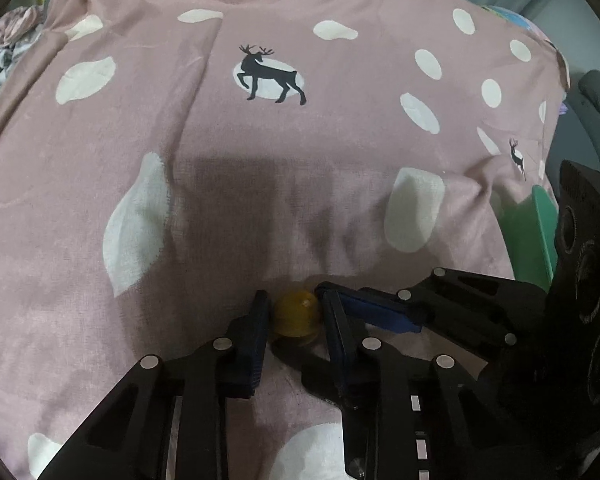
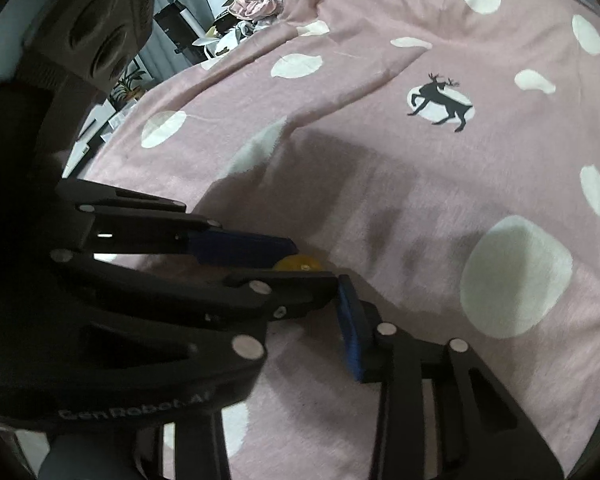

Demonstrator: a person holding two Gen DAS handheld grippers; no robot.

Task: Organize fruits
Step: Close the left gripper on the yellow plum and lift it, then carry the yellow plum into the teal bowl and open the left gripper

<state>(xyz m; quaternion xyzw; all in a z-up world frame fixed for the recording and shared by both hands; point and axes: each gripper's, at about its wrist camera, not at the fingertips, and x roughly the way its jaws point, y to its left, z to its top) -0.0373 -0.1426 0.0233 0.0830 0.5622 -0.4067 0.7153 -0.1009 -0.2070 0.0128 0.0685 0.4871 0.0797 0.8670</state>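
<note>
My left tool [image 1: 296, 316] is closed snug on a small yellow fruit [image 1: 296, 314], low in the middle of the left view, on the pink spotted bedsheet [image 1: 300, 140]. My right tool [image 1: 342, 306] pokes in from the right, just beside the fruit. Its pads are close together, but I cannot tell if they hold anything. I think I should squeeze gently, lift straight up, and keep the two tools from bumping.
</note>
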